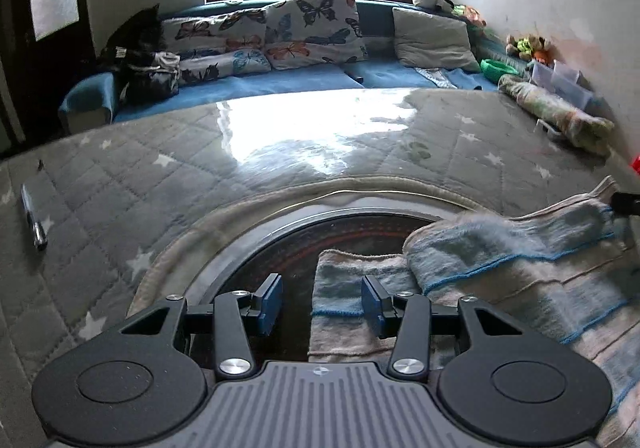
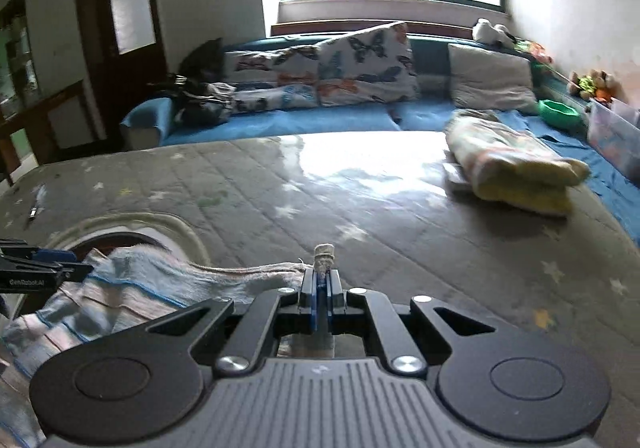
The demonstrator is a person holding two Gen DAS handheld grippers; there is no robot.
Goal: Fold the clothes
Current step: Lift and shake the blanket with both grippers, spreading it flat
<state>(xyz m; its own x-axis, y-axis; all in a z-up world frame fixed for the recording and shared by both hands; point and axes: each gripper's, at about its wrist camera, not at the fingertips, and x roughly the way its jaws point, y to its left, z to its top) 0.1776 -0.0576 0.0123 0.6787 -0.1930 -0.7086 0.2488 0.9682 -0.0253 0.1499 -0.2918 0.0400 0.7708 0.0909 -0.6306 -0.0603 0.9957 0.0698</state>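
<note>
A striped blue, pink and beige cloth (image 1: 520, 272) lies partly folded over itself on the grey quilted table cover (image 1: 120, 184). My left gripper (image 1: 320, 302) is open, its blue pads either side of the cloth's near left edge, gripping nothing. In the right wrist view the same cloth (image 2: 132, 288) stretches to the left. My right gripper (image 2: 322, 298) is shut on a corner of it, and a bunched tip of cloth (image 2: 324, 258) sticks up past the pads. The left gripper's fingers (image 2: 44, 264) show at the left edge there.
A round cut-out (image 1: 320, 232) in the cover shows dark glass beneath the cloth. A pen (image 1: 34, 220) lies at the left. A rolled yellow-green blanket (image 2: 516, 164) rests at the far right. A blue sofa (image 1: 280, 80) with butterfly cushions (image 1: 312, 28) stands behind the table.
</note>
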